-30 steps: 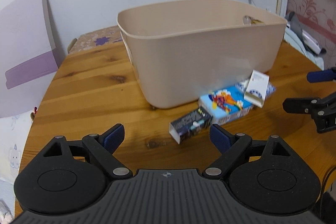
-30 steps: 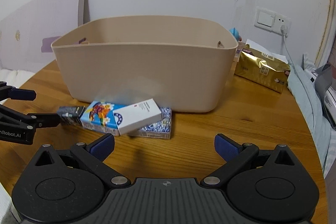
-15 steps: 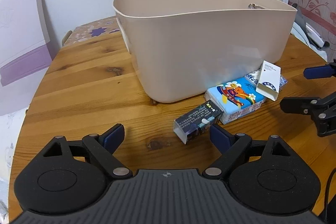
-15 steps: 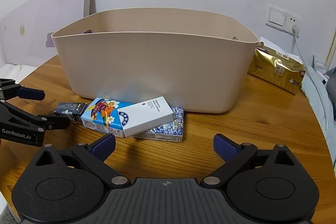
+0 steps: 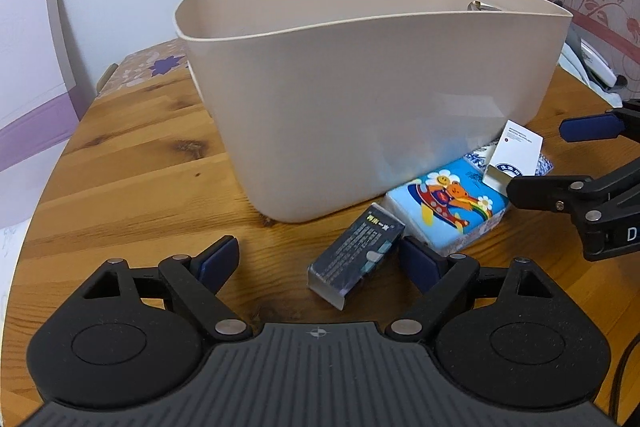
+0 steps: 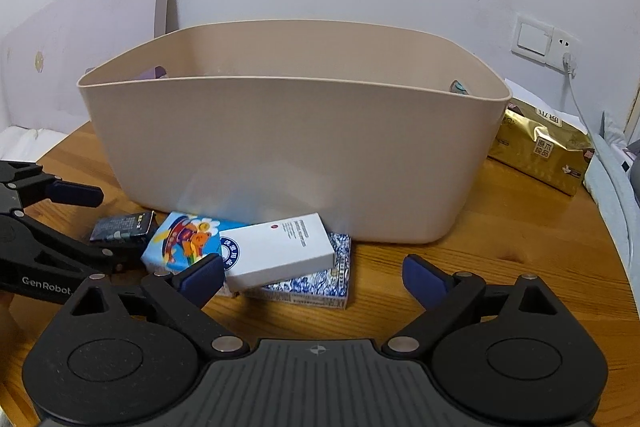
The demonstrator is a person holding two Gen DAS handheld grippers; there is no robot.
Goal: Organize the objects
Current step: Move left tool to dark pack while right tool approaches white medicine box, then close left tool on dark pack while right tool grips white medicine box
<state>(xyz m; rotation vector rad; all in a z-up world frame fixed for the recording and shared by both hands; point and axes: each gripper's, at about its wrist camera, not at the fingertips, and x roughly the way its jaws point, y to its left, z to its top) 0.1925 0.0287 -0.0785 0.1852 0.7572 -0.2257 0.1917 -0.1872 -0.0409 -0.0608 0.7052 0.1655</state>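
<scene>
A beige plastic tub (image 5: pixel 372 99) (image 6: pixel 296 155) stands on the wooden table (image 5: pixel 132 187). In front of it lie a dark box (image 5: pixel 356 255) (image 6: pixel 120 227), a blue cartoon tissue pack (image 5: pixel 448 207) (image 6: pixel 180 239), a white box (image 6: pixel 280 251) (image 5: pixel 516 155) and a blue-and-white patterned box (image 6: pixel 312 287). My left gripper (image 5: pixel 320 259) is open, the dark box lying between its fingertips. My right gripper (image 6: pixel 312 275) is open, just in front of the white and patterned boxes. Each gripper shows in the other's view, the right gripper (image 5: pixel 560 159) and the left gripper (image 6: pixel 88 223).
A gold tissue pack (image 6: pixel 540 151) lies to the right of the tub. A purple-and-white board (image 5: pixel 32 107) leans on the wall at the left. A wall socket with a cable (image 6: pixel 564 55) is at the right. Bedding (image 6: pixel 616 187) lies past the table's right edge.
Both grippers have moved forward and closer to the boxes. The dark box now lies between my left fingertips. The boxes have not moved.
</scene>
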